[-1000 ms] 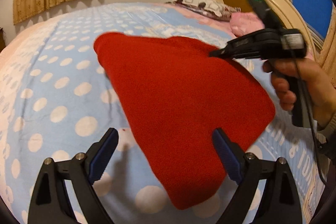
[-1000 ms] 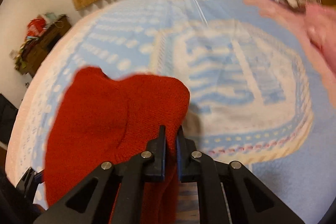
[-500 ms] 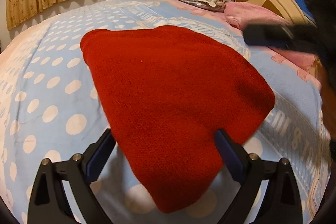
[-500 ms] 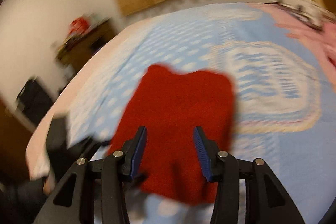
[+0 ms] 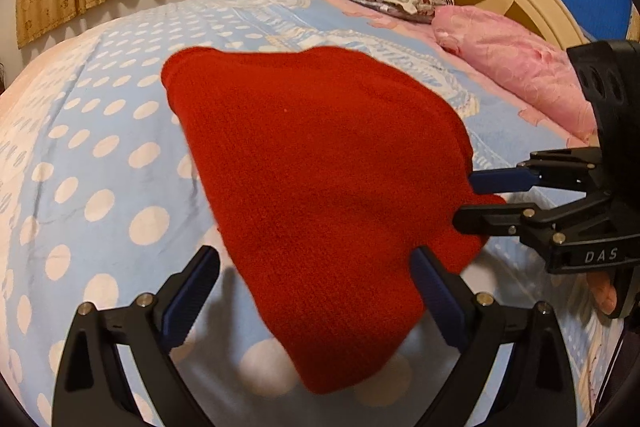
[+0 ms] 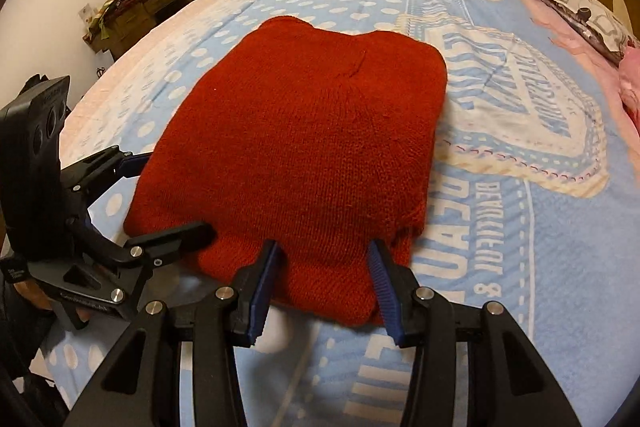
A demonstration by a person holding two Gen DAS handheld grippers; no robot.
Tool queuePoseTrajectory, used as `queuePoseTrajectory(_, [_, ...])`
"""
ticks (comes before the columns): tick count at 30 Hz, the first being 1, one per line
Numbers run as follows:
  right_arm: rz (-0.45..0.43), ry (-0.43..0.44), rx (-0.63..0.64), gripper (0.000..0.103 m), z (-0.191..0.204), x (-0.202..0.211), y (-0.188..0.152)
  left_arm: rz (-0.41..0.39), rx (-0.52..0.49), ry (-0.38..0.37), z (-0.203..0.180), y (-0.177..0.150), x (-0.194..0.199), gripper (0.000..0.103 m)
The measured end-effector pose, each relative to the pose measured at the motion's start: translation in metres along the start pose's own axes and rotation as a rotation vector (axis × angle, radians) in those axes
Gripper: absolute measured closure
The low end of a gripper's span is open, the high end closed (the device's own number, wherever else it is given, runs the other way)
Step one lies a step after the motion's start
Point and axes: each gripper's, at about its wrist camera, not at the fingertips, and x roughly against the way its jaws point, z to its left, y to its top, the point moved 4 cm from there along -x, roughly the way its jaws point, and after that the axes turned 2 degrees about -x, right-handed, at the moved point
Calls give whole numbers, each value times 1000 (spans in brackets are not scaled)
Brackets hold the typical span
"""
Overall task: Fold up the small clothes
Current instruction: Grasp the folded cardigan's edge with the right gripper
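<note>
Garment: red knitted piece (image 6: pixel 304 155) lies folded flat on the blue dotted bedspread (image 5: pixel 100 163). Left gripper (image 5: pixel 316 291) is spread wide, straddling its near edge. Right gripper (image 6: pixel 322 279) is likewise parted, fingers either side of the adjacent edge, holding nothing

The right gripper (image 6: pixel 324 277) no longer pinches the red knit garment (image 6: pixel 304 155) (jaws now spread); the garment lies flat, folded, on the bedspread (image 6: pixel 540 267).
</note>
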Motion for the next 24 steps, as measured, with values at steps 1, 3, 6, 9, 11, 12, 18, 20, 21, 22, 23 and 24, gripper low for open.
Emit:
queuePoseTrajectory(1, [-19,-4,-7,56,0,7,3,-12,10,1,2,1,3,5])
queuePoseTrajectory(3, [-88,-10,-17,56,3,25,14,-47,35,-11,6,3,12,5])
queuePoseTrajectory(6, [-160,78,-11,55,18,42,39,-88,82,-14,16,5,18,5])
queuePoseTrajectory(9, [-147,107,48,55,38,25,58,-100,127,-17,24,4,18,5])
queuePoseTrajectory(11, [-78,105,48,55,38,-5,63,-97,151,-17,29,4,16,5])
queuePoseTrajectory(12, [-11,75,38,55,33,-27,61,-93,158,-18,30,4,15,5])
queuePoseTrajectory(18, [-50,169,-8,55,16,-15,56,-71,192,-44,37,0,9,5])
queuePoseTrajectory(20, [-108,183,-19,52,4,4,56,-82,222,-69,40,1,10,4])
queuePoseTrajectory(21, [-134,185,-34,42,-2,10,58,-81,243,-78,43,1,8,4])
queuePoseTrajectory(22, [-168,178,-78,37,-16,16,61,-72,254,-83,44,1,6,4])
queuePoseTrajectory(23, [-187,186,-120,31,-28,20,64,-61,262,-88,45,0,3,4])
queuePoseTrajectory(24, [-199,205,-169,31,-40,21,67,-53,266,-88,45,-1,2,4])
